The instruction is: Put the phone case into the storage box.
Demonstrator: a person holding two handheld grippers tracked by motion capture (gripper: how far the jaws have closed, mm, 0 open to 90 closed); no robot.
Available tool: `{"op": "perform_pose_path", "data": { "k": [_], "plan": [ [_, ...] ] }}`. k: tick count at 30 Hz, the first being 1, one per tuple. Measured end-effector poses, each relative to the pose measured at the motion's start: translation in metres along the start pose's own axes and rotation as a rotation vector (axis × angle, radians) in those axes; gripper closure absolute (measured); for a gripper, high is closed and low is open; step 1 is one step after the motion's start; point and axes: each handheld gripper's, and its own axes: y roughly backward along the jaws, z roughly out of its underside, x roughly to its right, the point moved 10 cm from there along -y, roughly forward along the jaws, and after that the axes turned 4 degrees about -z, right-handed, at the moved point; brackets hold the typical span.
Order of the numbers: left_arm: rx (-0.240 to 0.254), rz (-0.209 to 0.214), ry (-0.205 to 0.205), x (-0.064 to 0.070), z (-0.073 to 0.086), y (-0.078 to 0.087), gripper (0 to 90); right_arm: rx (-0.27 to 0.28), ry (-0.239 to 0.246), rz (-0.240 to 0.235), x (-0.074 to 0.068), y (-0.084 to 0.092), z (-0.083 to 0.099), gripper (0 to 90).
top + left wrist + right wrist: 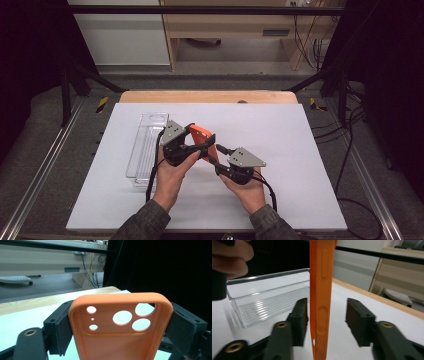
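Note:
An orange phone case (198, 135) is held up above the white table between my two grippers. In the left gripper view its inner side with the camera holes (120, 337) faces me, and my left gripper (120, 326) is shut on it, with the pads (62, 332) pressing both long edges. In the right gripper view the case (322, 290) stands edge-on between the jaws of my right gripper (328, 315). That gripper is open, with a clear gap to the right pad (359, 322). From above, the left gripper (202, 143) comes in from the left and the right gripper (214, 153) from lower right.
A clear plastic box (147, 145) lies on the white table top (280, 135) just left of the hands; it appears empty in the right gripper view (269, 297). A wooden table edge (210, 96) runs along the back. Black frame posts and cables flank the table.

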Motion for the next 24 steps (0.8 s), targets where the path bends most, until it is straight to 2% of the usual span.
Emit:
{"op": "perform_pose_path", "data": {
  "k": [3, 4, 8, 9, 12, 19, 24],
  "plan": [
    [0.005, -0.011, -0.008, -0.004, -0.002, 0.002, 16.9, -0.025, -0.023, -0.011, -0.001, 0.002, 0.003, 36.0],
    [0.014, -0.025, -0.023, -0.007, -0.005, 0.004, 16.9, -0.033, -0.026, -0.013, -0.001, 0.004, 0.003, 31.3],
    [0.025, -0.036, -0.037, -0.012, -0.01, 0.008, 16.8, -0.043, -0.031, -0.002, 0.001, 0.009, 0.001, 20.4],
    [0.031, -0.046, -0.055, -0.014, -0.013, 0.01, 16.8, -0.04, -0.037, 0.002, 0.002, 0.011, 0.001, 19.4],
    [0.042, -0.057, -0.061, -0.018, -0.018, 0.014, 16.8, -0.029, -0.05, 0.013, 0.006, 0.016, 0.0, 15.1],
    [0.058, -0.083, -0.06, -0.027, -0.026, 0.022, 16.8, -0.01, -0.08, 0.028, 0.017, 0.026, 0.002, 9.3],
    [0.066, -0.103, -0.059, -0.035, -0.032, 0.029, 16.7, -0.028, -0.086, 0.045, 0.024, 0.031, 0.008, 8.0]
  ]
}}
